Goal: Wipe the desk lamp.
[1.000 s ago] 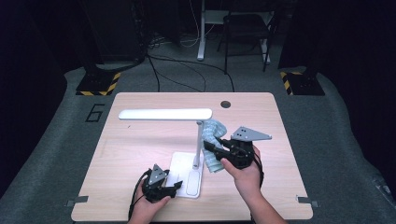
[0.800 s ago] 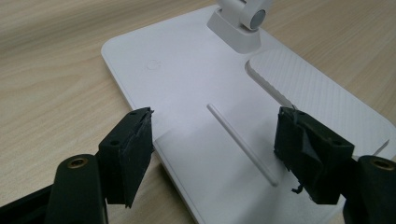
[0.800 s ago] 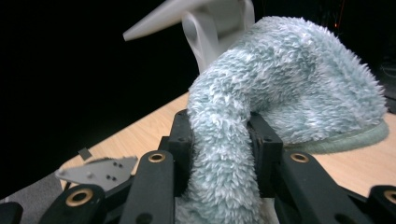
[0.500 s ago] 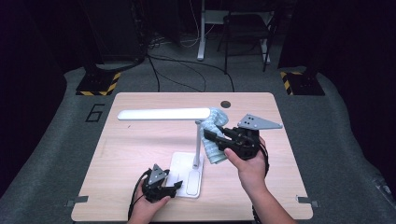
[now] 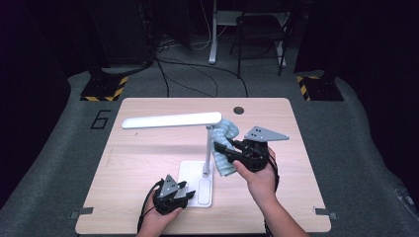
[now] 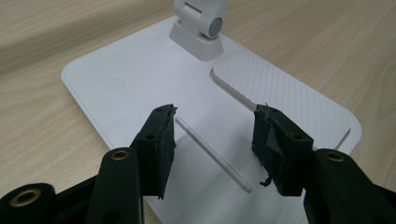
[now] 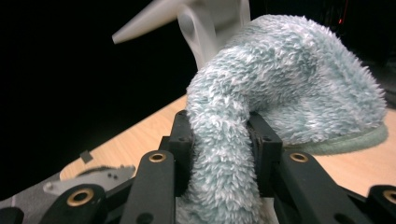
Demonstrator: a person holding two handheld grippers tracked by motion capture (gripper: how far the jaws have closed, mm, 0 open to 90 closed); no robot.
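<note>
High view: a pale wooden table (image 5: 138, 163) carries a white desk lamp (image 5: 170, 120) whose long head runs level above the tabletop on a thin post rising from a flat white base (image 5: 190, 173). A fluffy light-blue cloth (image 5: 226, 148) hangs just right of the post, touching it near the head, and is clamped in the right gripper (image 5: 222, 150), which a hand (image 5: 259, 177) holds at the lamp's right side. In the right gripper view the jaws press into a bunched fold of the cloth (image 7: 261, 93), with the lamp's hinge (image 7: 205, 23) just behind it. The left gripper (image 5: 185, 194) sits at the near left corner of the base. In the left gripper view its jaws have just been closing and stand apart over the base (image 6: 126, 84), touching nothing between them.
</note>
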